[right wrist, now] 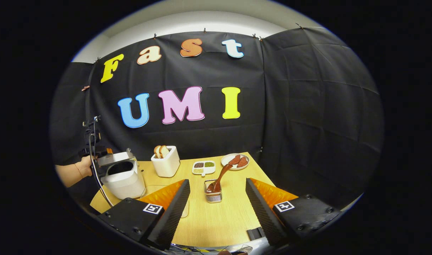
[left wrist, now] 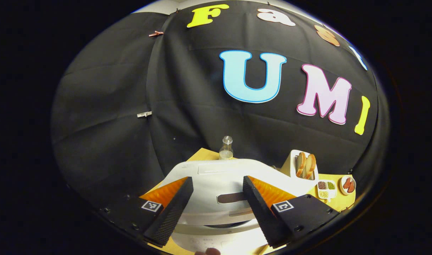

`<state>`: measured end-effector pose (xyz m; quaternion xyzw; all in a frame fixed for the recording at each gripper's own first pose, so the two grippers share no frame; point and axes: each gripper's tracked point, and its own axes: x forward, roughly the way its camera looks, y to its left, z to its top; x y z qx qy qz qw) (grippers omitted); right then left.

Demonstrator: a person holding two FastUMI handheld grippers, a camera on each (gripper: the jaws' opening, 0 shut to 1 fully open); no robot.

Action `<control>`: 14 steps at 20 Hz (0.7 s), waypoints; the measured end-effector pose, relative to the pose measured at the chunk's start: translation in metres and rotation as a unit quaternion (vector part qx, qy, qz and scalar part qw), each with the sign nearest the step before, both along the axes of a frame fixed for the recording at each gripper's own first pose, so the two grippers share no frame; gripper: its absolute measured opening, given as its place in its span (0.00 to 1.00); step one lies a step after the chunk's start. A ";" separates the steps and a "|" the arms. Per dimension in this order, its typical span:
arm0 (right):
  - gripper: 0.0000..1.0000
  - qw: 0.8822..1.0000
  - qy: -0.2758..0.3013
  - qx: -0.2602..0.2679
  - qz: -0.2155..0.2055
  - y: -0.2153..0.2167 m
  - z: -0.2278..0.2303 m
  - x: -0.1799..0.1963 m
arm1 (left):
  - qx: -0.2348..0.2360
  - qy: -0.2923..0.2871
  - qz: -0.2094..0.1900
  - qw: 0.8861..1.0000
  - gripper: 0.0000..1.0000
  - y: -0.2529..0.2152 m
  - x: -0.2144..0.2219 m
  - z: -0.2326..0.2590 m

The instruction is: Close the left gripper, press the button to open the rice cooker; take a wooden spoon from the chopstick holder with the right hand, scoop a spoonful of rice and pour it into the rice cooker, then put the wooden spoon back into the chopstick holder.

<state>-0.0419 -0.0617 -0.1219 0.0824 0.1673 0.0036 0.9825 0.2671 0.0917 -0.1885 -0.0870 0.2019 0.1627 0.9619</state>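
In the left gripper view my left gripper [left wrist: 217, 180] hangs open right over the white rice cooker [left wrist: 216, 209], one finger on each side of the dark slot in its lid. From the right gripper view the rice cooker [right wrist: 122, 177] stands at the table's left end with its lid tilted up and a dark opening under it. A hand [right wrist: 76, 171] holds the left gripper [right wrist: 92, 141] just behind it. My right gripper [right wrist: 217, 181] is open above the table. Ahead of it stands a wire chopstick holder [right wrist: 213, 196] with a brown wooden spoon [right wrist: 222, 174] leaning in it.
A white toaster [right wrist: 166, 162] with bread, a divided dish of grains [right wrist: 203, 167] and a plate of sausages [right wrist: 236, 161] line the table's far side. A clear container [right wrist: 153, 191] sits half hidden beside the cooker. A glass bottle [left wrist: 226, 148] stands behind the cooker.
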 end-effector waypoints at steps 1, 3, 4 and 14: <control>0.98 1.000 0.000 -0.002 0.001 0.000 -0.001 -0.001 | 0.001 0.003 0.000 1.000 0.99 -0.001 -0.003 -0.005; 0.98 1.000 0.004 0.000 0.002 0.002 -0.004 -0.001 | -0.001 0.008 0.001 1.000 0.99 -0.004 -0.007 -0.013; 0.98 1.000 0.004 0.003 0.002 0.002 -0.004 -0.001 | 0.000 0.011 0.000 1.000 0.99 -0.005 -0.009 -0.016; 0.99 1.000 0.007 0.000 0.008 0.009 -0.009 -0.002 | -0.001 0.033 0.007 0.999 0.99 -0.013 -0.025 -0.046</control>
